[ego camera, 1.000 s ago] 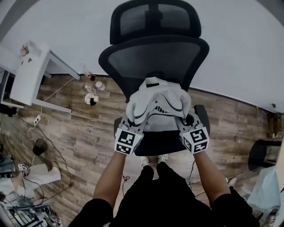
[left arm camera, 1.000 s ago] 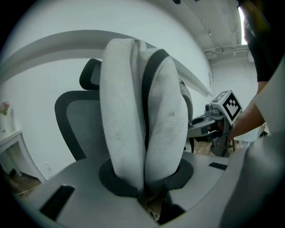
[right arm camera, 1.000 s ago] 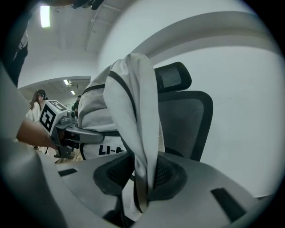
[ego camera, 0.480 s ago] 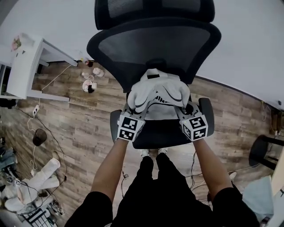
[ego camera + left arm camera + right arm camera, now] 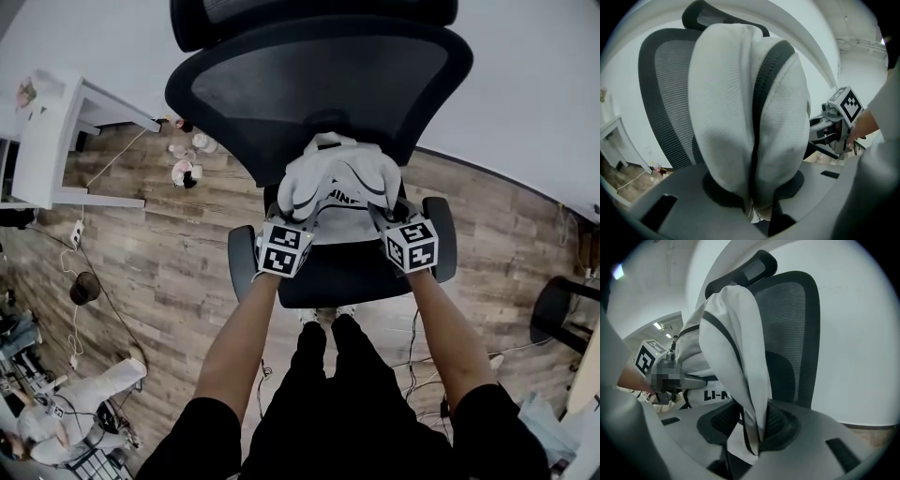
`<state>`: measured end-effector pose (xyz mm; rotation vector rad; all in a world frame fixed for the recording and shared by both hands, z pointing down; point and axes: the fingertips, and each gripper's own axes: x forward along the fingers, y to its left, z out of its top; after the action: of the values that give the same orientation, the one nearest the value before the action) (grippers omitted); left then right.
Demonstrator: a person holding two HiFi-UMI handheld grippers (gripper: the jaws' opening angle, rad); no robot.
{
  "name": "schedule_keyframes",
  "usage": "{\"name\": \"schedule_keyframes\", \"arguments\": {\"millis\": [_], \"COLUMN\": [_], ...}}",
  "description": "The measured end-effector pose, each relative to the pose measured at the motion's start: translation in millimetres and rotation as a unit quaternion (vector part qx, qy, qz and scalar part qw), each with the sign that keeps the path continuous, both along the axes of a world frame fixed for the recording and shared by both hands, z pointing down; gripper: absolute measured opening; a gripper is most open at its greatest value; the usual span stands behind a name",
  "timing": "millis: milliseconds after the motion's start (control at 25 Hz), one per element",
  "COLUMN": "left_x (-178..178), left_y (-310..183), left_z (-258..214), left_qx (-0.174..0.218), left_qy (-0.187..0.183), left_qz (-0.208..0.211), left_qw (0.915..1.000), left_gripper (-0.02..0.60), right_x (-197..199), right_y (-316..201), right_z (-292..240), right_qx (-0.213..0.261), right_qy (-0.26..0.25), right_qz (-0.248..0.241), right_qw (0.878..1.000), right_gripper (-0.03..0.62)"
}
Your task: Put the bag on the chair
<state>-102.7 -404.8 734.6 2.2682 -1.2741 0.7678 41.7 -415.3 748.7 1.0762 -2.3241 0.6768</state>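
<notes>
A white bag with black trim and black lettering hangs over the seat of a black mesh office chair, close to its backrest. My left gripper pinches the bag's left top edge; in the left gripper view the fabric is squeezed between the pads. My right gripper holds the right top edge, a fold of cloth caught between its pads. Both sets of jaws are opening slightly with cloth still between them. I cannot tell whether the bag's bottom touches the seat.
A white desk stands at the far left, with small items on the wooden floor beside it. Cables trail on the left floor. A black stool sits at the right. A white wall rises behind the chair.
Both grippers carried the bag forward towards the chair's backrest. The chair now fills more of the head view, and the bag sits over the seat's rear part.
</notes>
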Motion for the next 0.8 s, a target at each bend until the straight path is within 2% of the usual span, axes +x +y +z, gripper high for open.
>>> {"name": "schedule_keyframes", "arguments": {"millis": [200,320,440,520,800], "left_x": [6.3,6.6,-1.1,-3.5,-12.8], "left_y": [-2.2,0.8,5.2,12.3,49.6], "left_z": [7.3,9.5,6.5,2.7,-24.1], "left_qx": [-0.004,-0.013,-0.013,-0.014,0.008], "left_qy": [0.001,0.009,-0.005,0.000,0.023], "left_qz": [0.002,0.000,0.005,0.007,-0.020], "left_qw": [1.0000,0.9999,0.9999,0.9999,0.9995], "left_gripper": [0.143,0.284,0.341,0.370,0.394], "right_x": [10.5,23.8,29.8,35.5,50.0], "right_y": [-1.2,-1.0,2.5,5.9,33.7], "right_z": [11.5,15.2,8.2,0.2,-41.1], "right_qx": [-0.003,0.003,0.013,0.023,0.063], "right_qy": [0.001,0.020,0.031,0.031,0.005], "right_qz": [0.005,0.006,-0.003,0.002,0.043], "right_qw": [1.000,1.000,0.999,0.999,0.997], "right_gripper": [0.138,0.235,0.281,0.317,0.336]}}
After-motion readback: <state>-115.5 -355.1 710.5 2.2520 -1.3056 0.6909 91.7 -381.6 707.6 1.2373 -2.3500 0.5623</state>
